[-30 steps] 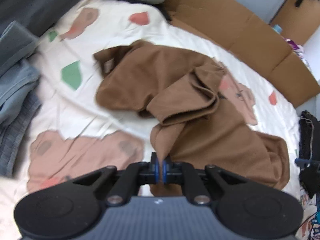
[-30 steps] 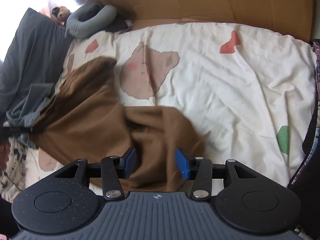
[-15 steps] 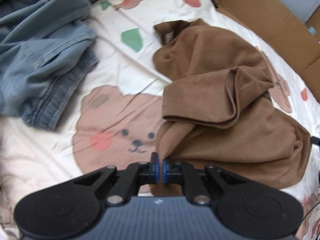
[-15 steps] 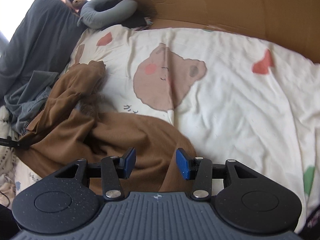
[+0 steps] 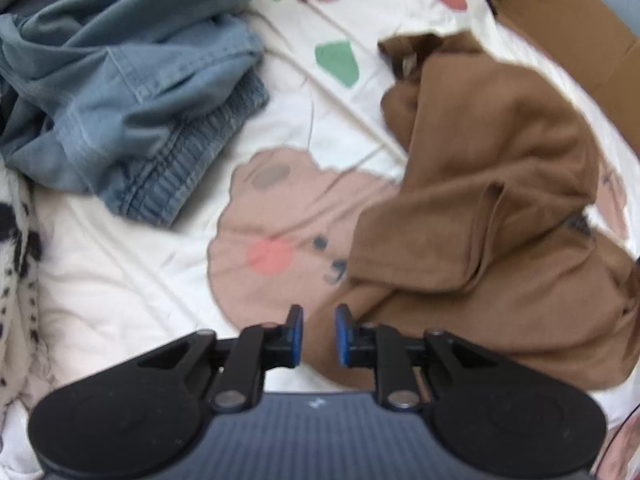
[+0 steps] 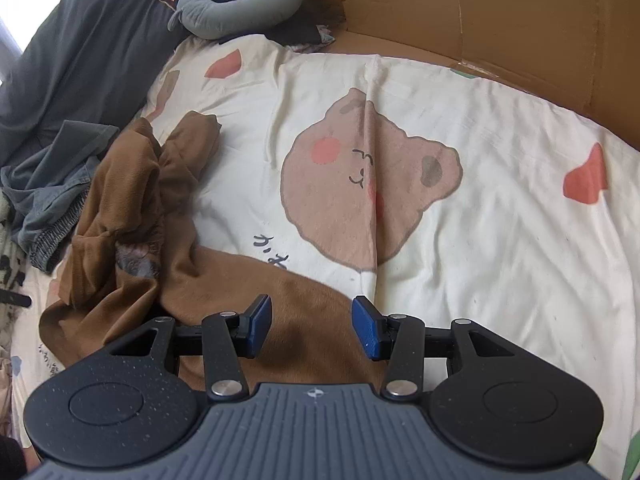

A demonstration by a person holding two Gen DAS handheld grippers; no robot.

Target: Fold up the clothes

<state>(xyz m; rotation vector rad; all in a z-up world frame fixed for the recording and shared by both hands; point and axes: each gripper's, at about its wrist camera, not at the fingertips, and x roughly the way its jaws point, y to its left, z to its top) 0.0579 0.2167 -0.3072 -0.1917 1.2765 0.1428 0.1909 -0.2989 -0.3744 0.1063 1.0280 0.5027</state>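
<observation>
- Your left gripper (image 5: 318,334) points steeply down at the bed, and its jaws are opening. The near corner of the brown garment (image 5: 492,216) lies in the gap between the blue pads, and neither pad presses on it, so the corner looks released.
- Your right gripper (image 6: 312,328) hovers over the other end of the same garment (image 6: 168,248). Its jaws stand about half open with brown cloth below them, holding nothing.
- The garment lies crumpled on the bear-print bedsheet (image 5: 304,152), bunched into thick rolls and overlapping layers, with no flat panel showing yet.
- To do this step well, likely spreading the garment flat before any fold, let the left jaws clear the cloth fully before you lift away. Otherwise the corner may drag up with them.
- Pick a single layer at an outer edge for each gripper. A grab into the bunched middle would probably catch several layers at once.
- Pull the two ends apart across the open sheet on your right, where there is room.
- A heap of blue-grey clothes (image 5: 120,92) sits near the garment on the left. Keep the spread clear of it.
- A cardboard wall (image 6: 480,12) borders the far side of the bed.
- A grey neck pillow (image 6: 240,8) rests in the far corner, well apart from your work.
</observation>
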